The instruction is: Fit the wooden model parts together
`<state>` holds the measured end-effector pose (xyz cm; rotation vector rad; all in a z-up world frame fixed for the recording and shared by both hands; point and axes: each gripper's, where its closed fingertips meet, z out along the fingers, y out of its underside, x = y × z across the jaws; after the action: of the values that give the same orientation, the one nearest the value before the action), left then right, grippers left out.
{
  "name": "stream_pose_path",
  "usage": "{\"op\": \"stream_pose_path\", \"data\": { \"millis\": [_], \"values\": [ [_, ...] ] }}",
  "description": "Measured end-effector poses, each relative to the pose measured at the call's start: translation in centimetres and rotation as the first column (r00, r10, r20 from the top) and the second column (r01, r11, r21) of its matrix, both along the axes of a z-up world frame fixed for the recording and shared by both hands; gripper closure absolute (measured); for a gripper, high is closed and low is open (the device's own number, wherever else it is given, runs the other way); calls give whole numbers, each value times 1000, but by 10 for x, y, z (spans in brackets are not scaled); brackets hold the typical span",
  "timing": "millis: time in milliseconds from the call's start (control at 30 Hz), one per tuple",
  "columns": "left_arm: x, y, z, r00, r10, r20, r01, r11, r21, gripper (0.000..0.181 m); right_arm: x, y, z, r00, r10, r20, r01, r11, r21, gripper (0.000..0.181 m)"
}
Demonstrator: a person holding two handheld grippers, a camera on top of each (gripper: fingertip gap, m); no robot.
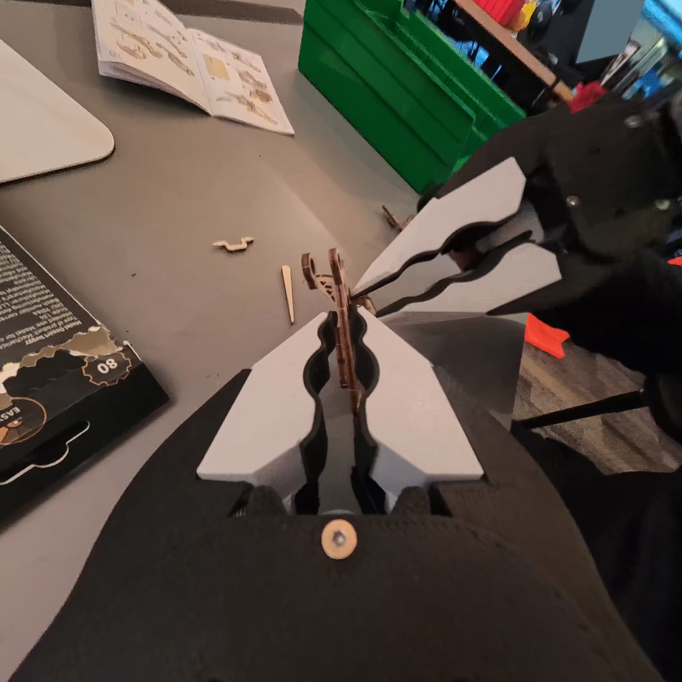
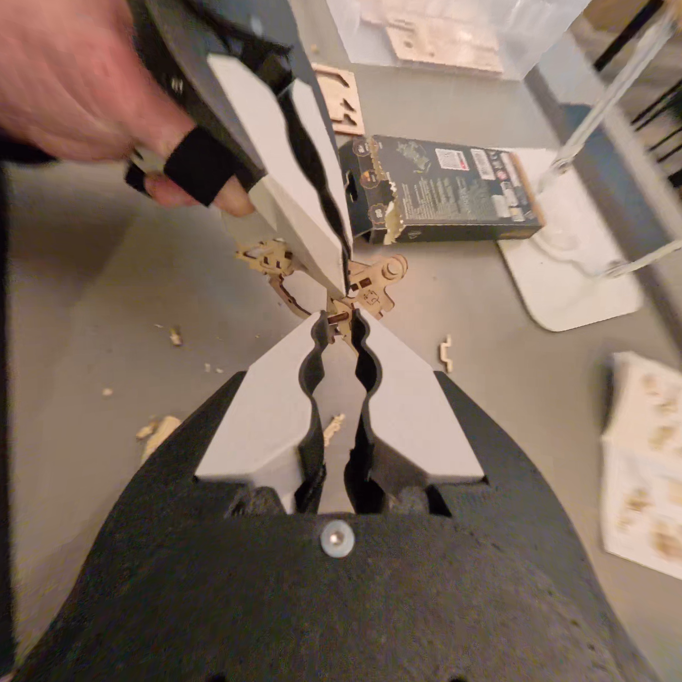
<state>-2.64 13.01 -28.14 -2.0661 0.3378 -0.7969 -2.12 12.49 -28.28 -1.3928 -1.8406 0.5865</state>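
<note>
Wooden model assembly (image 1: 341, 324) right in the middle of the action, held up off the grey counter (image 1: 184, 206) between both tools. The left gripper (image 1: 343, 317) has its fingers closed narrow on the flat brown-edged frame, which stands on edge in the slot between the two grey finger blocks and pokes out past the tips, a round-holed lug at the top. From the right wrist view, that same left gripper (image 2: 345, 291) comes down from above, a person's hand (image 2: 85, 85) wrapped round its black body, and pinches the pale frame near its centre. The right gripper (image 2: 339, 321) meets it tip to tip: fingers narrowed on a small wooden part with a dark peg, pressed right against the frame. In the left wrist view the right gripper (image 1: 363, 295) comes in from the right, tips touching the frame's side.

Around them on the counter: a loose wavy wooden piece (image 1: 233, 244), a thin tapered wooden stick (image 1: 288, 293) just beside the frame, an open instruction booklet (image 1: 192, 66) farther back, and a torn black kit box (image 1: 62, 372) at the left. A green bin (image 1: 387, 96) stands beyond. Wood scraps (image 2: 162, 431) litter the counter, with a punched-out wooden sheet (image 2: 341, 99) behind the left gripper.
</note>
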Motion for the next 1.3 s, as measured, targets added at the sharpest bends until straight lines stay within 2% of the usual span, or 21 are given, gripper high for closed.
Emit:
{"op": "stream_pose_path", "data": {
  "millis": [100, 133, 233, 267, 333, 433, 500, 600, 700, 800, 867, 933, 1000, 1100, 1167, 1300],
  "values": [
    [1, -1, -5, 998, 2, 66, 1, 999, -49, 176, 0, 0, -6, 999, 14, 31, -20, 984, 179, 172],
    [1, -1, -6, 999, -11, 40, 13, 999, -45, 176, 0, 0, -7, 1000, 13, 20, -17, 983, 184, 171],
    [2, 1, 0, 998, -12, 59, 14, 999, -32, 176, -1, 3, -2, 1000, -10, -27, 12, 998, 63, 171],
    [1, 3, 3, 998, -9, 58, 10, 1000, -27, 176, -1, 4, 1, 999, -15, -52, 19, 997, 72, 171],
    [0, 6, 5, 998, -1, 60, 3, 999, -39, 176, -3, 6, 2, 996, -15, -90, 29, 986, 164, 171],
    [1, 9, 6, 987, 22, 159, -9, 997, -79, 176, -2, 8, 2, 996, -2, -87, 31, 943, 333, 171],
    [-1, 11, 6, 984, 32, 178, -18, 996, -82, 177, -2, 8, 3, 997, 3, -82, 32, 907, 420, 171],
    [-5, 15, 14, 970, 51, 236, -34, 997, -73, 176, -5, 3, 7, 996, 6, -88, 38, 875, 483, 171],
    [-6, 16, 15, 976, 39, 212, -27, 998, -63, 176, -5, 5, 14, 988, -9, -156, 73, 909, 410, 171],
    [-10, 16, 14, 970, 50, 239, -35, 997, -67, 176, 1, 10, 19, 974, -29, -223, 91, 959, 270, 171],
    [-7, 15, 12, 966, 34, 255, -13, 996, -84, 176, 3, 9, 21, 958, -42, -283, 77, 991, 112, 171],
    [-4, 15, 16, 952, 32, 304, -6, 996, -85, 176, 7, 16, 15, 956, -78, -281, 106, 991, 85, 171],
    [-1, 13, 15, 945, 24, 328, 11, 995, -103, 176, 8, 15, 17, 943, -93, -319, 96, 995, -7, 170],
    [-2, 13, 16, 922, 34, 386, 15, 992, -124, 176, 14, 19, 31, 912, -127, -391, 85, 989, -122, 171],
    [1, 11, 16, 900, 31, 436, 34, 989, -141, 176, 18, 15, 43, 878, -135, -460, 6, 963, -271, 171],
    [4, 5, 6, 892, 21, 451, 69, 980, -184, 177, 29, 16, 64, 799, -185, -572, -166, 847, -506, 170]
  ]
}}
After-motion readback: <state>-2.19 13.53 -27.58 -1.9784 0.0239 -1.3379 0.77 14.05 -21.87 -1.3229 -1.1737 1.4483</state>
